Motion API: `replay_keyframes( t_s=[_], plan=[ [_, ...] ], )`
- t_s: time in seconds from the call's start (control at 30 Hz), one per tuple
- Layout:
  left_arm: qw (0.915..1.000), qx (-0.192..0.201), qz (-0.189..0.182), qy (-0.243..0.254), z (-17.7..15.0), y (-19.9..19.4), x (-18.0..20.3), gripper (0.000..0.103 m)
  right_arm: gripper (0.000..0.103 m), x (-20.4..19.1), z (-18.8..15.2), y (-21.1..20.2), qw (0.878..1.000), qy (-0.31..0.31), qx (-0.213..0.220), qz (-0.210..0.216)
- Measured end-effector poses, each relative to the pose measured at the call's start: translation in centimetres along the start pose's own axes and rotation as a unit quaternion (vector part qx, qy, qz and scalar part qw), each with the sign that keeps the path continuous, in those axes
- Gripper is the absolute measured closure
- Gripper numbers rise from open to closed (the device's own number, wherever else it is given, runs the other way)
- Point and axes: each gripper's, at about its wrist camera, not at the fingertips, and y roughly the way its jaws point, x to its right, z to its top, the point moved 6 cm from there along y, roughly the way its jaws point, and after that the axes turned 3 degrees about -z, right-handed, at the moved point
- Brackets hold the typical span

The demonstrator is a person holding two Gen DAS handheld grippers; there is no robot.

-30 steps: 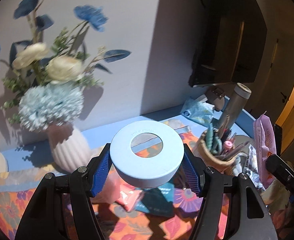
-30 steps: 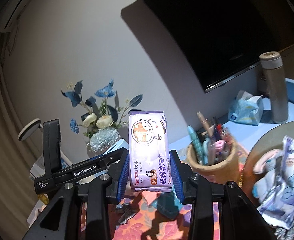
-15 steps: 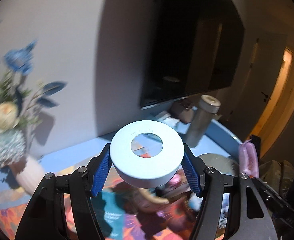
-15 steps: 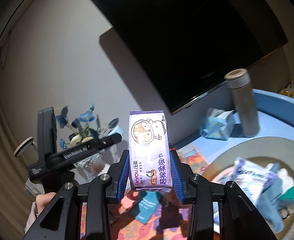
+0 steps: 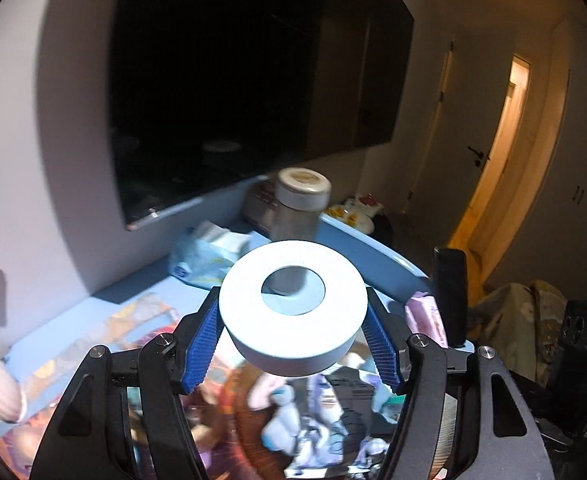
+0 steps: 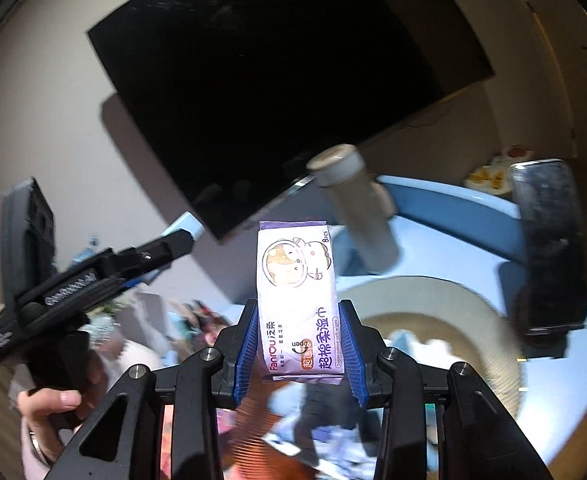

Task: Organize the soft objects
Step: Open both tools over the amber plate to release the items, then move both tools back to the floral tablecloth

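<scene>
Domestic interior, living or bedroom area of a home. Evidence: large dark wall-mounted television (image 5: pixel 229 92) above and beyond the jaws; lit hallway doorway (image 5: pixel 501 160) and closed door with lever handle (image 5: pixel 475 156) far right of them; blue table (image 6: pixel 445 248) ahead, bearing a metal thermos flask (image 5: pixel 299 208), soft tissue pack (image 5: pixel 205 252) and patterned floral cloth (image 5: pixel 105 344) to the left; woven round basket (image 6: pixel 453 308) of packets beneath the jaws.
</scene>
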Motion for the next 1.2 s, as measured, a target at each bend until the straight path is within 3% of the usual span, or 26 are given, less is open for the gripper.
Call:
replay_keyframes(
  t_s=[0.23, 0.27, 0.3, 0.37, 0.47, 0.83, 1.2],
  plan=[
    [0.9993, -0.035, -0.013, 0.011, -1.5, 2.7, 2.3, 0.033, 0.064, 3.8, -0.9, 0.4, 0.998, 0.019, -0.039, -0.048],
    [0.999, -0.042, -0.014, 0.012, -1.7, 2.9, 2.5, 0.03, 0.054, 4.2, -1.0, 0.5, 0.997, 0.024, -0.043, -0.053],
    [0.9987, -0.047, -0.011, 0.013, -1.8, 3.1, 2.6, 0.024, 0.037, 4.5, -1.0, 0.6, 0.997, 0.031, -0.045, -0.058],
    [0.9985, -0.05, -0.006, 0.02, -2.0, 3.1, 2.9, 0.02, 0.031, 5.3, -1.1, 0.3, 0.996, 0.043, -0.042, -0.065],
    [0.9984, -0.05, -0.001, 0.027, -2.0, 2.8, 3.0, 0.016, 0.03, 5.8, -1.1, 0.2, 0.995, 0.05, -0.045, -0.07],
    [0.9987, -0.038, -0.01, 0.032, -2.2, 0.4, 2.5, 0.015, 0.03, 3.6, -1.3, -0.1, 0.996, 0.056, -0.042, -0.057],
    [0.9995, -0.02, 0.019, 0.014, -2.7, -4.3, -2.3, 0.015, 0.029, -2.6, -1.3, -0.5, 0.999, 0.027, -0.026, -0.021]
  ],
)
